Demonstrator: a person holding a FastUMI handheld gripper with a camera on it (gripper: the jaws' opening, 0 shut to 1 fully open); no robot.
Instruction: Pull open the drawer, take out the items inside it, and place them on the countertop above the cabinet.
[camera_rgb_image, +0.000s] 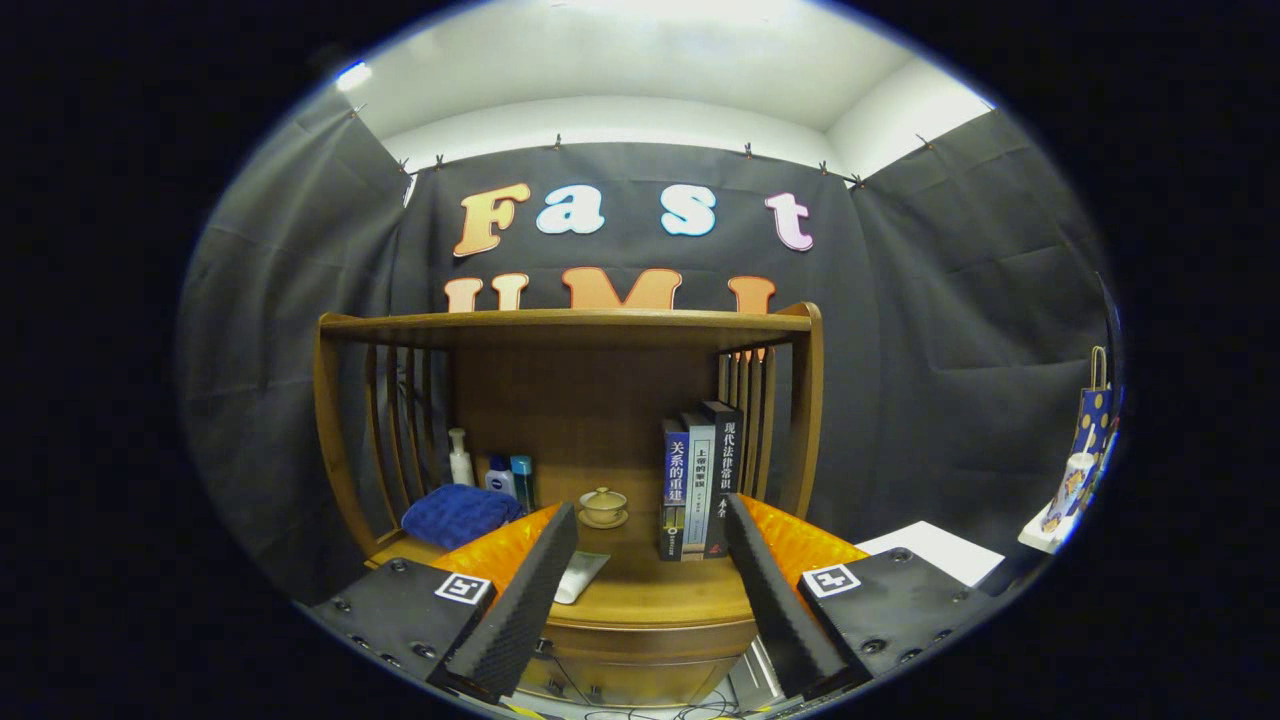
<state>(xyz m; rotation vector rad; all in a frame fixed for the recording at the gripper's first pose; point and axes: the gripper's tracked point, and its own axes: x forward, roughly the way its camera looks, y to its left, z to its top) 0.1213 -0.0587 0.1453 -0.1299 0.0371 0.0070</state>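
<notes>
claw (650, 590): we see it wide open, ribbed pads holding nothing | drawer (640, 660): curved wooden front below the desk (650, 585), between the fingers | tube (580, 577): flat, lying on the desk | towel (460, 514): nubby blue, folded beside it

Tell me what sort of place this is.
Most likely a staged recording booth dressed as a home corner: black cloth walls hang behind a wooden cabinet with a slatted shelf top, which holds upright books, a blue folded towel and a small lidded teacup. The gripper is open.
</notes>
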